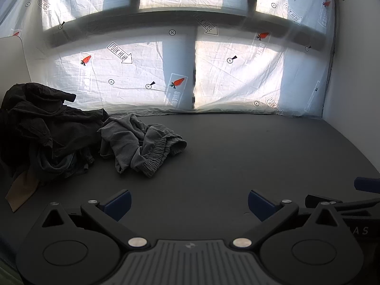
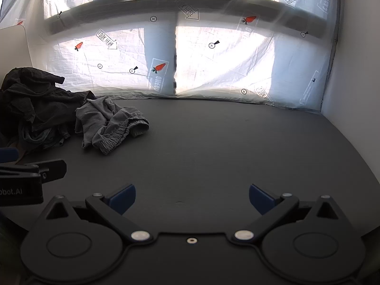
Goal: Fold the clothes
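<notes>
Dark matte counter, mostly bare. Behind it, a backlit white sheet w/ carrot prints over the window. Grey shorts crumpled far left, touching black clothes pile. Left gripper & right gripper both wide, holding nothing.

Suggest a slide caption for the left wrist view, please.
Open left gripper hovers empty above the dark table; crumpled grey shorts beside a black clothes pile.
</notes>
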`<action>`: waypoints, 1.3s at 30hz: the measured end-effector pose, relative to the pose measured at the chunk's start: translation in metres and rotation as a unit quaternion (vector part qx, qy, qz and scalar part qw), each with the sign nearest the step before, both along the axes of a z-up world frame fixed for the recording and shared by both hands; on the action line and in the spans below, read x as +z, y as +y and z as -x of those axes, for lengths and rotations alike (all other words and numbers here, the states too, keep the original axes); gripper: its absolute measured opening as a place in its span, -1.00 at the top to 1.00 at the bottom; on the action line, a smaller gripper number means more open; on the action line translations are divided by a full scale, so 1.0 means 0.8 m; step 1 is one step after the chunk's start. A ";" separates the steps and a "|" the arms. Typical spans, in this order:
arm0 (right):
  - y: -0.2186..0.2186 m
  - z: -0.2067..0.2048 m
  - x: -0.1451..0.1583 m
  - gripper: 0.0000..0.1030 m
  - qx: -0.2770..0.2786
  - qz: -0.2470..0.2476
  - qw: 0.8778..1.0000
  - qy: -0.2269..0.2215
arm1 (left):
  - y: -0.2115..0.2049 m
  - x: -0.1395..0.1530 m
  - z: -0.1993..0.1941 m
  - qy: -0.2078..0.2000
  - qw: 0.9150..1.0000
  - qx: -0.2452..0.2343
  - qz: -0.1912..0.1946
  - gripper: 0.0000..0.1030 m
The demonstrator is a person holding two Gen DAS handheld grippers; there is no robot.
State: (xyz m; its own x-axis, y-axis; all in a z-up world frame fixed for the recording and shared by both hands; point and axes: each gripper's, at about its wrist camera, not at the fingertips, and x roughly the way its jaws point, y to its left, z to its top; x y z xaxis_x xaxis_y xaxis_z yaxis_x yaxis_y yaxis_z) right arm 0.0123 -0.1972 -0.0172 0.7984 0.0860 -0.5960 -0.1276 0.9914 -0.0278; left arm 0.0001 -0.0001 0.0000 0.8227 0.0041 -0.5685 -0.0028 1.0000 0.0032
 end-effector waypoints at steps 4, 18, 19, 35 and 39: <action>0.005 0.000 -0.002 -1.00 0.002 0.000 1.000 0.002 | 0.000 0.000 -0.001 0.000 1.000 0.000 0.000 -1.00; -0.003 -0.001 -0.005 -1.00 0.004 -0.001 1.000 0.000 | -0.003 -0.002 -0.001 -0.001 1.000 -0.002 -0.001 -1.00; -0.003 -0.001 -0.005 -1.00 0.003 -0.001 1.000 0.000 | -0.003 -0.003 -0.001 -0.001 1.000 -0.002 -0.001 -1.00; -0.001 0.001 -0.007 -1.00 0.001 -0.001 1.000 0.000 | -0.003 -0.003 -0.004 0.002 1.000 -0.005 -0.003 -1.00; -0.001 0.000 -0.007 -1.00 0.001 -0.002 1.000 0.001 | -0.003 -0.005 -0.003 0.001 1.000 -0.005 -0.004 -1.00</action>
